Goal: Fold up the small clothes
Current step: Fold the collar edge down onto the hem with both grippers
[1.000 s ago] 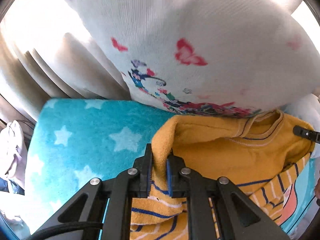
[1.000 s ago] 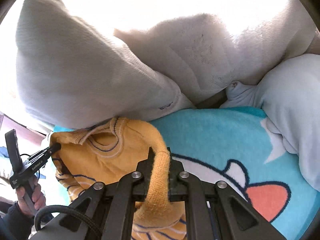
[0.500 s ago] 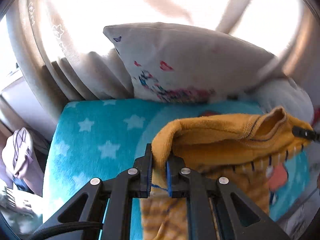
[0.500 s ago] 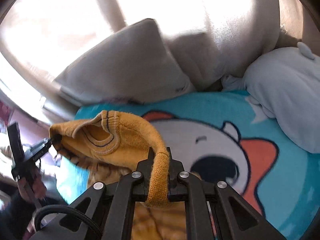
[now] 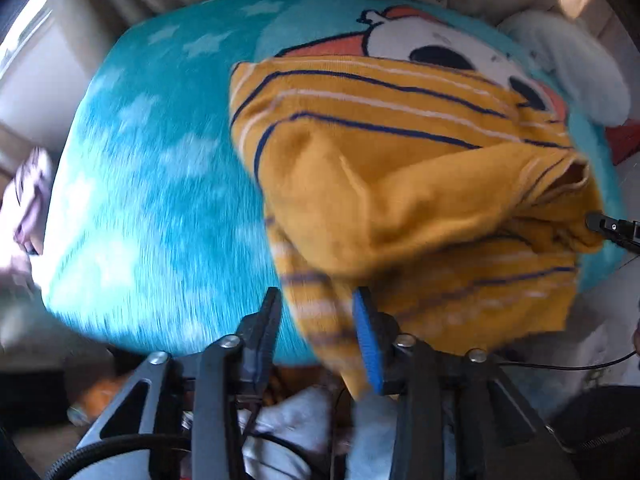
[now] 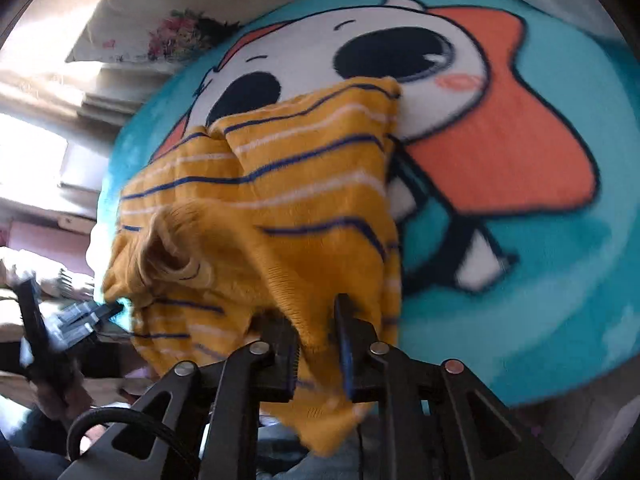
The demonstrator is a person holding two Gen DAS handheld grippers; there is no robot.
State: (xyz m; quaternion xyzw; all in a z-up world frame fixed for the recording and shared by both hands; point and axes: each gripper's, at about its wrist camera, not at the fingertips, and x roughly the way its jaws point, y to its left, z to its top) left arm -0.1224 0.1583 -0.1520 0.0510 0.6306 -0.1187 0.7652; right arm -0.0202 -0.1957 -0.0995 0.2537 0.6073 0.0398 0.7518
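A mustard-yellow striped sweater (image 5: 400,184) lies on a turquoise blanket (image 5: 152,184) that covers a bed, over the lower part of the cartoon face (image 6: 384,60) printed on it. The sweater is doubled over: its plain yellow upper part is folded down over the striped body, and the ribbed neck opening (image 6: 172,252) faces the near left side in the right wrist view. Its far edge sits across the cartoon's 2 dark eyes, and its near edge hangs past the near edge of the bed.

The left hand-held gripper (image 5: 316,320) has its 2 fingers spread apart, with a blurred fold of the sweater's near-left corner hanging between them; the blue pad (image 5: 366,336) on one finger shows clear of the cloth, so it is not pinching. The right hand-held gripper (image 6: 318,340) also holds its fingers parted, with a strip of the sweater's near-right edge draped loosely through the gap and dangling below them. In the left wrist view the tip of the right one touches the sweater's right shoulder near the neck.

A white pillow (image 6: 168,20) with a flower print leans at the far left corner of the bed. A pale blue plush shape (image 5: 560,68) rests at the far right edge. Both views are blurred.
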